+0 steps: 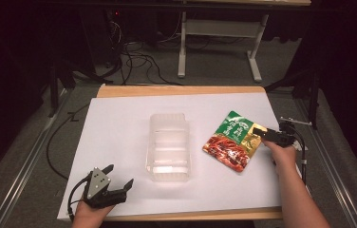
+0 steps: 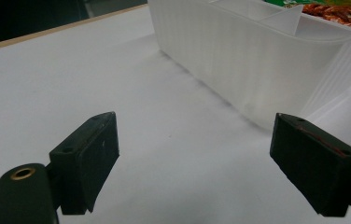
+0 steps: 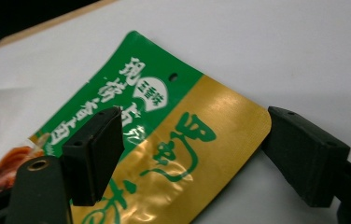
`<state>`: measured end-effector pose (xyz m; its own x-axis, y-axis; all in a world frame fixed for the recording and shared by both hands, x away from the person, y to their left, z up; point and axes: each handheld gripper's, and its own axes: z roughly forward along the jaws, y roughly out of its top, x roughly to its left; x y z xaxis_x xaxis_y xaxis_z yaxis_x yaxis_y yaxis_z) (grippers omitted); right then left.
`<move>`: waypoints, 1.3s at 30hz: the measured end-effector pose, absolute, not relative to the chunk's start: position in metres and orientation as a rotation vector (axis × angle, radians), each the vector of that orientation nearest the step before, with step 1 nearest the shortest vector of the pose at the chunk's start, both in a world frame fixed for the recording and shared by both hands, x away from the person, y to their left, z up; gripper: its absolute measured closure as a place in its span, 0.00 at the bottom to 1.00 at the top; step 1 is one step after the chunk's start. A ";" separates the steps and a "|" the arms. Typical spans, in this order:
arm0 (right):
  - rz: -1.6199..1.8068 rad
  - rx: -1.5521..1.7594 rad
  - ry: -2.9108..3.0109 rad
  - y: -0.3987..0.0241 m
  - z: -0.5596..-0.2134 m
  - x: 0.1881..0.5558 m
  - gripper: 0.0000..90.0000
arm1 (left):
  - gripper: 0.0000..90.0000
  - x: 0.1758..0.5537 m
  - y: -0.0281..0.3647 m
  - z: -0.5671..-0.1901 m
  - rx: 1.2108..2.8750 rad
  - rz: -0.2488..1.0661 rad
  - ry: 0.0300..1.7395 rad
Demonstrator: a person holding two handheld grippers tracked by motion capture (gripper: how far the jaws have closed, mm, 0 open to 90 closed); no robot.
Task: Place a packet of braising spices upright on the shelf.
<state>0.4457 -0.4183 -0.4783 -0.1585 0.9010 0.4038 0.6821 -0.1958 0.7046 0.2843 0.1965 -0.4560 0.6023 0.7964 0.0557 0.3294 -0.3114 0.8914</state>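
White paper covers the table point(image 1: 119, 128), with a dark floor, cables and a pale frame behind it.

From the high view, your left gripper point(image 1: 119, 175) rests at the near left corner of the table, well apart from a clear plastic container point(image 1: 168, 147) at the centre. Your right gripper point(image 1: 262, 134) is at the right, at the gold corner of a green, gold and red food packet point(image 1: 233, 141) that lies flat just right of the container.

From the left gripper view, its jaws stand wide apart over bare paper, with nothing between them. The container's ribbed wall point(image 2: 257, 60) is close ahead, and a strip of the packet shows over its rim. Inner dividers show faintly through the plastic.

From the right gripper view, the right gripper point(image 3: 192, 144) has its jaws apart, one over the packet's point(image 3: 164, 140) printed face and one just off its gold edge. The pads are not pressing on it. Whether either jaw touches the packet is hard to tell. The packet's red lower part is cut off here.
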 end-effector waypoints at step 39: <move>1.295 1.672 2.037 -0.387 -0.479 0.435 0.59 | 0.18 0.285 0.194 -0.456 1.908 0.629 0.879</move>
<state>0.4354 -0.3866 -0.4793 -0.3374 0.8715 0.3558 0.6921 -0.0265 0.7214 0.2847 0.1936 -0.4558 0.6153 0.7852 0.0695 0.3188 -0.3285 0.8891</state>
